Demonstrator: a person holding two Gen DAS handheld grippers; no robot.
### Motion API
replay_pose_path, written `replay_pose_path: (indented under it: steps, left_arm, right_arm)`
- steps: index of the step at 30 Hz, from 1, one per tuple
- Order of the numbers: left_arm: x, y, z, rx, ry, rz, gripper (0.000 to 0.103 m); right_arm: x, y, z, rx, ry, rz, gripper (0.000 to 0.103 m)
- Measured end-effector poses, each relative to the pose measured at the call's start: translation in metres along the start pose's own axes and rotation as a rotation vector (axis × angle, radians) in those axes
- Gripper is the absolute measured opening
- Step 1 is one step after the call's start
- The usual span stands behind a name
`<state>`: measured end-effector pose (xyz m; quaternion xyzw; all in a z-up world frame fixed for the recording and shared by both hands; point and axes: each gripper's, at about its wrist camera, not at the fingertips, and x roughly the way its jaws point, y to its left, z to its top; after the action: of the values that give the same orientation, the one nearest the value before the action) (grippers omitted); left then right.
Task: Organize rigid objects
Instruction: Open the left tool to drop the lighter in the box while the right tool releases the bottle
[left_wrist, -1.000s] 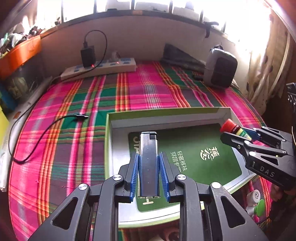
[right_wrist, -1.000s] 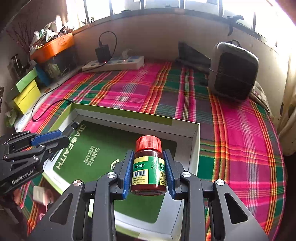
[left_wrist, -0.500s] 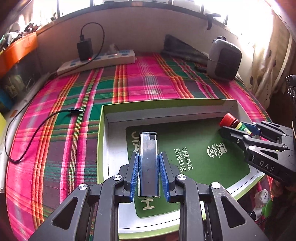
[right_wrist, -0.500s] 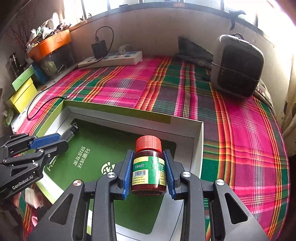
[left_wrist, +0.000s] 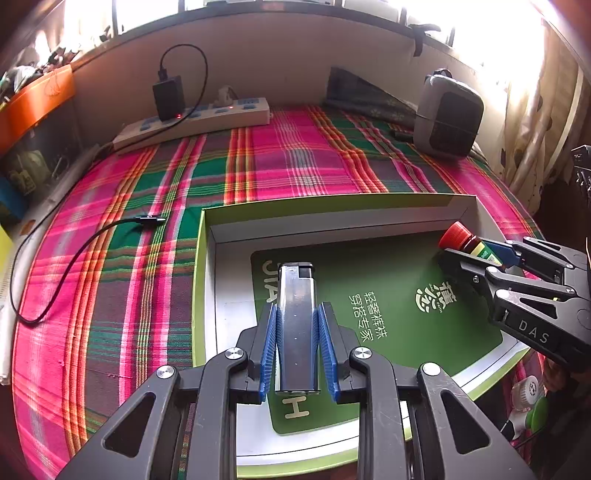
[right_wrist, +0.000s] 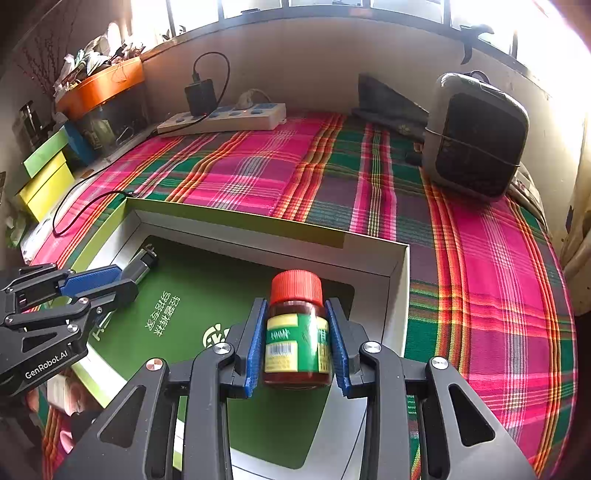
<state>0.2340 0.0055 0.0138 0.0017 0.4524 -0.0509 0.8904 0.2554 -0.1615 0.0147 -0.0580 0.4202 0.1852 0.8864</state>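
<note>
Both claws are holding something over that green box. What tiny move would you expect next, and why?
Probably lowering both into the box and letting go. The left gripper is shut on the silver lighter and the right gripper on the red-capped pill bottle; both hang above the box's green floor, which is bare beneath them. How high they hang is unclear.

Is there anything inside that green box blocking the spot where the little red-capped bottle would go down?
Nothing visible does. The right gripper holds the red-capped bottle over the green box, whose floor beneath shows only its printed green liner. The lighter in the left gripper hangs over the box's opposite side, apart from the bottle.
</note>
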Motion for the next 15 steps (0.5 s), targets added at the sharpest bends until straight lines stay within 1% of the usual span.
replay_pose_path:
  steps: [5, 8, 10, 12, 14, 15]
  left_arm:
    - [-0.0002, 0.0018, 0.0, -0.005, 0.002, -0.01, 0.023]
    - [-0.0006, 0.0014, 0.0002, -0.002, 0.004, -0.003, 0.023]
    - [-0.0012, 0.0014, 0.0005, -0.003, 0.003, -0.006, 0.025]
    - [-0.0026, 0.002, 0.0005, -0.007, 0.0, -0.007, 0.029]
    - [-0.0044, 0.0014, 0.0003, -0.004, -0.007, 0.01, 0.034]
    - [-0.0053, 0.0012, -0.0001, -0.004, -0.009, 0.009, 0.034]
  right_arm:
    - [-0.0008, -0.0002, 0.0, 0.002, -0.002, -0.002, 0.033]
    - [-0.0007, -0.0004, 0.0002, 0.005, -0.004, -0.003, 0.033]
    - [-0.0009, -0.0012, 0.0004, 0.009, -0.006, -0.004, 0.033]
    - [-0.0014, -0.0015, 0.0, 0.013, -0.007, -0.003, 0.033]
    - [-0.002, -0.0021, -0.0006, 0.019, -0.009, -0.001, 0.037]
    - [-0.0024, -0.0021, -0.0007, 0.02, -0.011, 0.003, 0.038]
